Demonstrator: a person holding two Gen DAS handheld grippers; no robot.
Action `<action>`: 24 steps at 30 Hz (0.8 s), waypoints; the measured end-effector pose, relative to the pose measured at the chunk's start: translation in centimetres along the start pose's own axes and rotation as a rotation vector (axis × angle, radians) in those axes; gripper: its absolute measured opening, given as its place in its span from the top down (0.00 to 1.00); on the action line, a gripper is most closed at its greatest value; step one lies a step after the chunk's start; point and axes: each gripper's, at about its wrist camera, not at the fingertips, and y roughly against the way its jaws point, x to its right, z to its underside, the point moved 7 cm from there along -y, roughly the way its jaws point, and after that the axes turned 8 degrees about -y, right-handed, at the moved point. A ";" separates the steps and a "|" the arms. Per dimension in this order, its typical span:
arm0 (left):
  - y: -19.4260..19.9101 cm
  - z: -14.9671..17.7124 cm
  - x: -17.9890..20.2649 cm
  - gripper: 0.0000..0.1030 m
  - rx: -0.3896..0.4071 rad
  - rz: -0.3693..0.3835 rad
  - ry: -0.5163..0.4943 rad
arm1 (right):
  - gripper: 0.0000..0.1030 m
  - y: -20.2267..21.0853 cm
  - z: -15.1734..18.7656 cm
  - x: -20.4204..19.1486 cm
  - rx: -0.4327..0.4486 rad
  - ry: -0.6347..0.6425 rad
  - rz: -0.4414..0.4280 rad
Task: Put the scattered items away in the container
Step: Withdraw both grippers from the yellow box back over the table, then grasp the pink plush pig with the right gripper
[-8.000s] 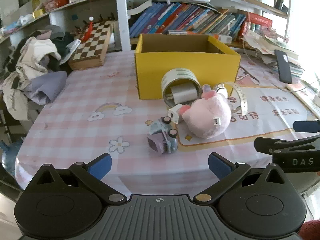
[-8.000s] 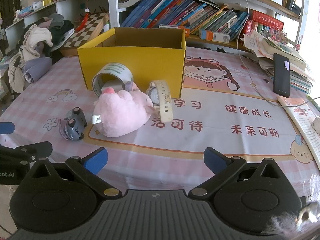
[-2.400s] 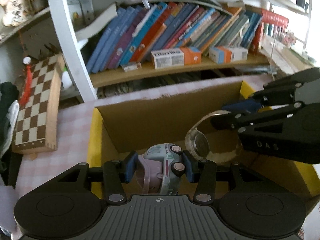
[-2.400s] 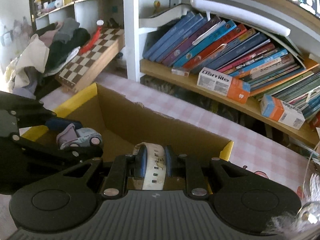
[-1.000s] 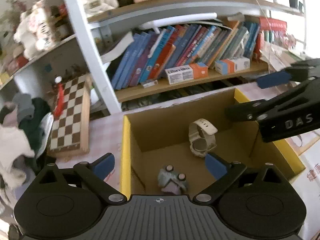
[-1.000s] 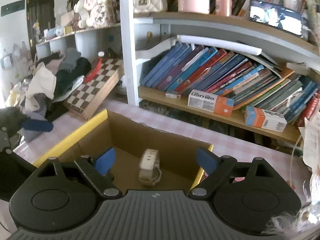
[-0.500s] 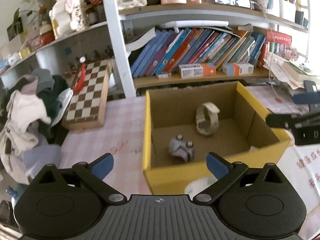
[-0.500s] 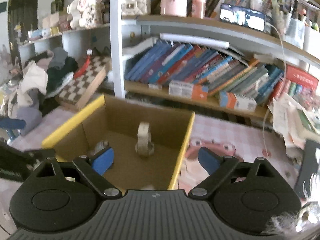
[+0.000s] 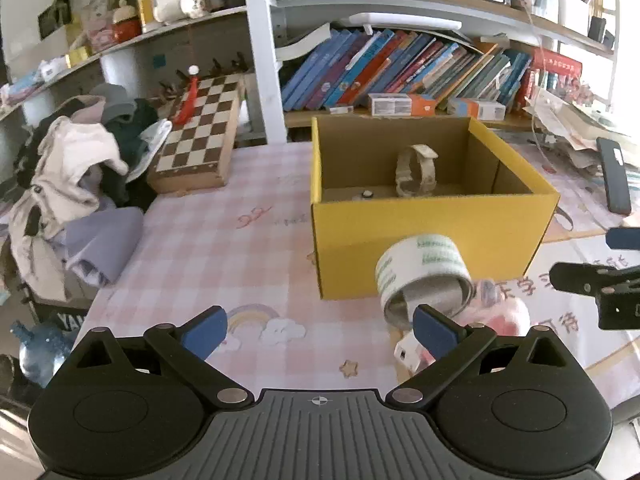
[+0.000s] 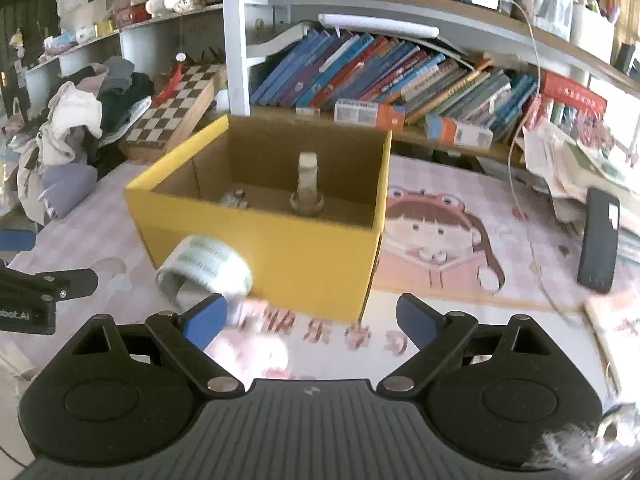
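With the watch point(image 9: 416, 172) boxed and both grippers point(image 9: 320, 326) point(image 10: 310, 316) spread empty, you next fetch the tape roll point(image 9: 424, 272) leaning against the yellow box point(image 9: 432, 236).

A yellow cardboard box point(image 9: 432, 240) stands open on a pink checked tablecloth point(image 9: 224, 248), with a beige wristwatch point(image 9: 416, 172) upright inside it. Leaning against the box's front wall is a roll of tape point(image 9: 424, 276), and a pink plush toy point(image 9: 500, 312) lies just beside the roll. The left gripper point(image 9: 320, 330) hangs wide open and empty over the cloth, and a wooden chessboard point(image 9: 200, 136) sits farther back near the bookshelf point(image 9: 400, 68).
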 end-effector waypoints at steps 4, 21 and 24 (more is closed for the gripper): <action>0.5 1.6 0.3 0.02 -0.008 -0.008 -0.013 | 0.11 0.6 2.0 -0.4 -0.023 -0.029 0.013; 0.8 6.1 2.9 0.02 -0.079 0.079 -0.072 | 0.11 1.1 7.2 -2.5 -0.104 -0.020 0.041; 1.0 6.4 3.3 0.02 -0.082 0.088 -0.096 | 0.11 1.2 7.3 -2.4 -0.105 -0.027 0.046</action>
